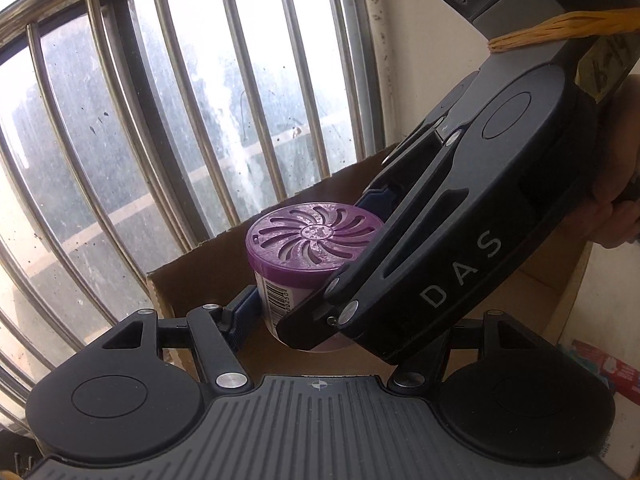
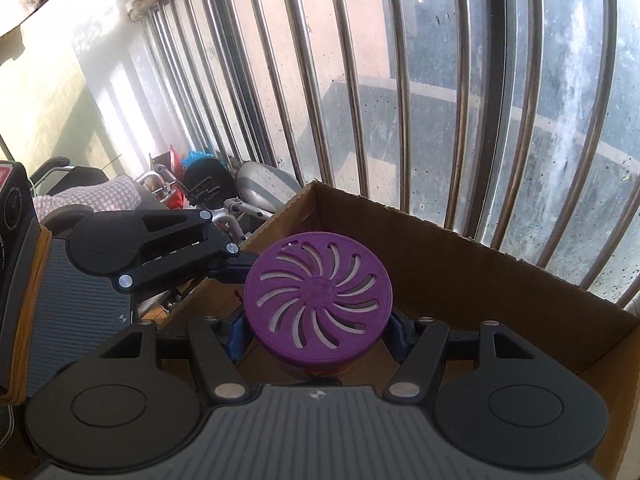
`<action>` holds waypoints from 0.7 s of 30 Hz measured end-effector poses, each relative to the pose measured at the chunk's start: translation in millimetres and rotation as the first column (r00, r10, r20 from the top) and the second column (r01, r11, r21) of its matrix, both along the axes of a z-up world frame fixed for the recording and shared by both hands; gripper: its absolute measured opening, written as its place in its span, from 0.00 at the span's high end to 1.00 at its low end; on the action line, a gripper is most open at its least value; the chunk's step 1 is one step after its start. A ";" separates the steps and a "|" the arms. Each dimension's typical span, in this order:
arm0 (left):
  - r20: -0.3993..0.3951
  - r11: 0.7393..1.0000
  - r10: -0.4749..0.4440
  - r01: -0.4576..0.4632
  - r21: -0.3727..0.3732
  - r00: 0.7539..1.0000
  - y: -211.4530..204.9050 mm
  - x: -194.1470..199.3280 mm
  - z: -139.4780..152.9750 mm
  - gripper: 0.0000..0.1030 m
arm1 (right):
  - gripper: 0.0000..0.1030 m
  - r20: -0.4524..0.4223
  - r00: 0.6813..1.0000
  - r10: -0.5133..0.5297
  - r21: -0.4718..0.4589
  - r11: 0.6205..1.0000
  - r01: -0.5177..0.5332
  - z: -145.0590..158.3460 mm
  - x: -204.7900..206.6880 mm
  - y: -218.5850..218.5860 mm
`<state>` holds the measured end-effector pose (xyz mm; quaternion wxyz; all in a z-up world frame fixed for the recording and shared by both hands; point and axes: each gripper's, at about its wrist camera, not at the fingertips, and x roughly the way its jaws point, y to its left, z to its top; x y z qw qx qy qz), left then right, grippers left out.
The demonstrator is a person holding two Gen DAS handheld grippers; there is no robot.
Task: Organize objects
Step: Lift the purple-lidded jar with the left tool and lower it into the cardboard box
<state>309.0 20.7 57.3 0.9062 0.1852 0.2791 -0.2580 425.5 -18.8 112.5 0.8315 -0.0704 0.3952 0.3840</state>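
Note:
A white tub with a purple slotted lid (image 1: 312, 236) (image 2: 318, 294) hangs over an open cardboard box (image 1: 192, 276) (image 2: 460, 280). My left gripper (image 1: 312, 320) is shut on the tub below the lid. Its left blue pad (image 1: 240, 312) presses the barcode side, and its right pad is hidden. My right gripper (image 1: 340, 264) reaches in from the right and covers the tub's near side. In the right wrist view my right gripper (image 2: 318, 336) clamps the tub under the lid with both blue pads. My left gripper (image 2: 240, 270) comes in from the left against the lid's edge.
Metal window bars (image 1: 180, 100) (image 2: 400, 100) over dirty glass stand just behind the box. Left of the box lie a wheelchair frame (image 2: 240, 208), a checkered cloth (image 2: 100, 196) and other clutter. A hand (image 1: 616, 216) holds the right gripper. A colourful packet (image 1: 600, 372) lies at lower right.

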 end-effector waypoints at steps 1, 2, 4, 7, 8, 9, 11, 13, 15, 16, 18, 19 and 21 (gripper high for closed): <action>-0.007 1.000 0.001 -0.001 0.021 1.000 -0.5 1.9 -1.2 0.32 | 0.34 0.007 1.000 0.005 0.001 1.000 -0.005 -2.9 1.3 1.9; -0.006 0.999 0.002 -0.002 0.044 1.000 -1.2 2.8 -2.5 0.31 | 0.34 0.023 1.000 0.011 -0.009 1.000 -0.010 -4.5 1.9 2.4; 0.013 0.997 -0.008 0.007 0.073 1.000 -0.8 1.0 -4.5 0.31 | 0.34 0.043 0.999 0.021 -0.021 1.000 -0.020 -6.5 1.8 3.5; 0.004 0.994 -0.005 0.005 0.106 1.000 1.4 -0.6 -6.6 0.29 | 0.34 0.016 1.000 0.027 -0.023 0.999 -0.027 -13.0 9.9 7.9; 0.004 0.993 0.005 -0.005 0.114 1.000 3.9 -3.1 -7.7 0.28 | 0.34 0.013 1.000 0.026 -0.030 0.999 -0.026 -16.6 12.6 9.9; 0.009 0.992 0.016 -0.017 0.125 1.000 6.5 -4.4 -7.8 0.27 | 0.34 0.005 1.000 0.018 -0.040 0.999 -0.018 -20.6 14.7 12.2; 0.010 0.988 0.055 -0.056 0.143 0.998 9.8 -4.6 -7.5 0.27 | 0.34 -0.010 1.000 0.007 -0.053 0.999 -0.007 -29.9 21.4 16.5; -0.009 0.988 0.062 -0.060 0.140 0.998 15.5 -4.5 -8.5 0.29 | 0.34 -0.032 0.999 0.000 -0.072 0.997 -0.002 -38.8 30.7 22.8; -0.016 0.988 0.050 -0.047 0.144 0.999 16.9 -4.6 -10.2 0.30 | 0.34 -0.069 0.998 -0.005 -0.080 0.997 0.000 -47.0 38.5 29.3; -0.012 0.987 0.047 -0.044 0.156 0.999 16.1 -4.8 -11.5 0.31 | 0.34 -0.097 0.995 0.002 -0.093 0.996 -0.011 -51.5 42.2 33.6; -0.008 0.984 0.047 -0.045 0.172 0.999 11.4 7.0 -10.9 0.31 | 0.34 -0.100 0.995 0.007 -0.089 0.996 -0.016 -57.6 44.3 37.2; -0.014 0.984 0.046 -0.043 0.170 0.999 10.7 8.8 -11.8 0.31 | 0.34 -0.105 0.994 0.011 -0.091 0.996 -0.020 -61.7 45.8 39.4; -0.032 0.984 0.055 -0.049 0.169 0.998 9.7 14.4 -15.0 0.31 | 0.34 -0.126 0.992 -0.011 -0.112 0.994 -0.003 -70.1 50.2 42.1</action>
